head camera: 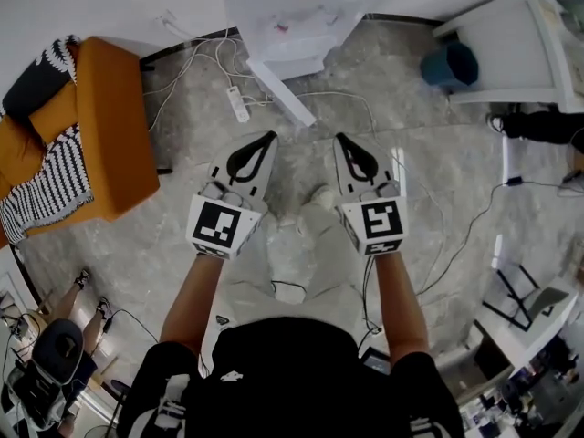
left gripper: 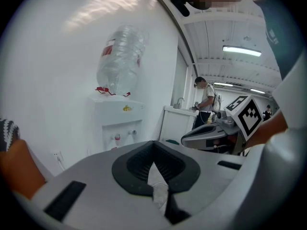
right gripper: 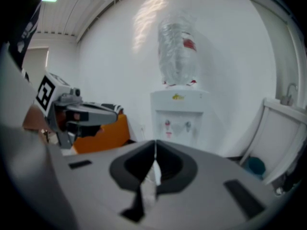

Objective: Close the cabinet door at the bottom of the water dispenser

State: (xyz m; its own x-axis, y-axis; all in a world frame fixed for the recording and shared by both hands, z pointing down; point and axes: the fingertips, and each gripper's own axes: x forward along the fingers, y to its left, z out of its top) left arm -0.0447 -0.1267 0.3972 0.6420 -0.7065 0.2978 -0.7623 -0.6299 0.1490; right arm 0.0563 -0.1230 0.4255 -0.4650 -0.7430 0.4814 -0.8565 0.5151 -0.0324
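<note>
Grey jaws of your left gripper (left gripper: 153, 143) and right gripper (right gripper: 155, 143) were clenched, empty. Only the head view showed the cabinet door (head camera: 281, 89) ajar, far ahead under the water dispenser (head camera: 301, 16); gripper views hid it, showing the bottle (right gripper: 177, 49).

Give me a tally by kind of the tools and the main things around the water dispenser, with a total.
Tools: 2 (left tool, right tool)
Water dispenser: 1
Water bottle: 1
Power strip: 1
Orange sofa: 1
Teal bin: 1
Total: 7
</note>
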